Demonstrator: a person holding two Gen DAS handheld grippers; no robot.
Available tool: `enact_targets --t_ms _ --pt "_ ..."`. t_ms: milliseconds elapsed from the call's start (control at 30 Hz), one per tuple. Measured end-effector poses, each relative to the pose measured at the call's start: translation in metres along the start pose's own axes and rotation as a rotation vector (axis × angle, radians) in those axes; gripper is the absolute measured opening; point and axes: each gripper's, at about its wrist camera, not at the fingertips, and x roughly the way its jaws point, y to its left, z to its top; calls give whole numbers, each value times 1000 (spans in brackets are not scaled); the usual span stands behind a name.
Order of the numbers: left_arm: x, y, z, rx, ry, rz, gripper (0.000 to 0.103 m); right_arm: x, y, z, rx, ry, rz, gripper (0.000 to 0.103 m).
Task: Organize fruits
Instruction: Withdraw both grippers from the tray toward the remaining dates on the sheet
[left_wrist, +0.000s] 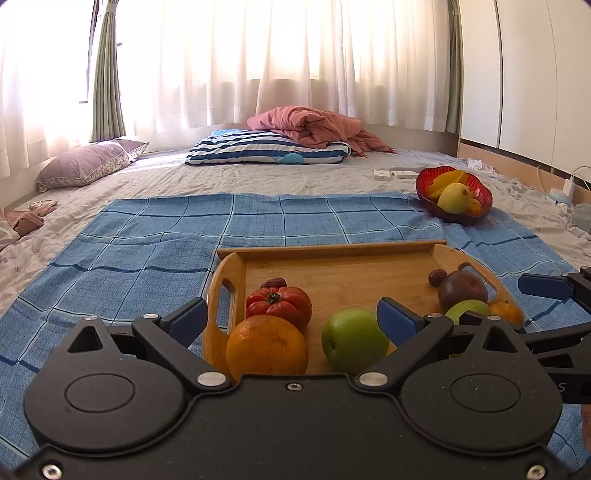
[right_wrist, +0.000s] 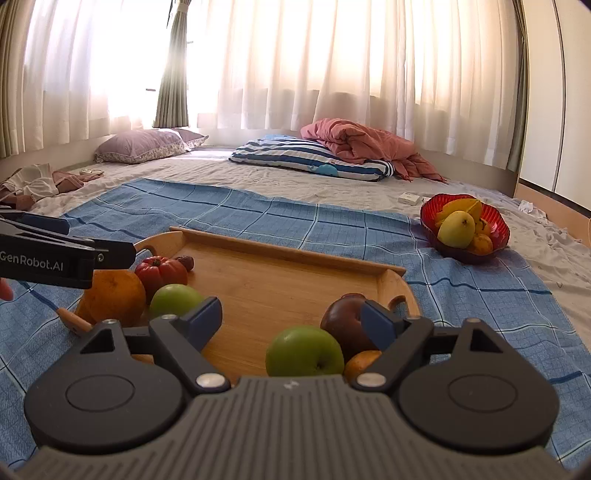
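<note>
A wooden tray (left_wrist: 332, 269) lies on a blue checked cloth (left_wrist: 147, 251). On its left side sit an orange (left_wrist: 266, 347), a red tomato (left_wrist: 279, 304) and a green apple (left_wrist: 352, 339). A dark red apple (left_wrist: 461, 288), a second green apple (right_wrist: 304, 350) and a small orange (left_wrist: 506, 312) sit on its right side. My left gripper (left_wrist: 295, 319) hangs open before the orange and apple, touching neither. My right gripper (right_wrist: 291, 319) is open over the tray's near right corner, with nothing between its pads. A red bowl (right_wrist: 465, 225) of yellow fruit stands far right.
The cloth covers a grey bed sheet (left_wrist: 221, 177). A striped pillow (left_wrist: 266, 147) with a pink blanket (left_wrist: 314, 125) lies at the back, a purple pillow (left_wrist: 85, 162) at back left. White boxes (left_wrist: 395, 173) and cables (left_wrist: 569, 184) are near the right edge.
</note>
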Motion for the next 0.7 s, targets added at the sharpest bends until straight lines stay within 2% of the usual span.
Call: enact_targets --t_ms 233,533,633,700 --pt "-15 -3 -24 13 0 3 99 -18 15 -22 -38 -44 8 91" --pt "-19 -3 -56 19 53 -8 96 -30 34 -50 -64 -52 38 91" --pt "-19 -3 -65 28 82 -37 88 -31 39 -58 -70 -39 51 88" --pt "-18 -3 -70 32 107 -52 74 -31 42 -63 -68 -31 66 85"
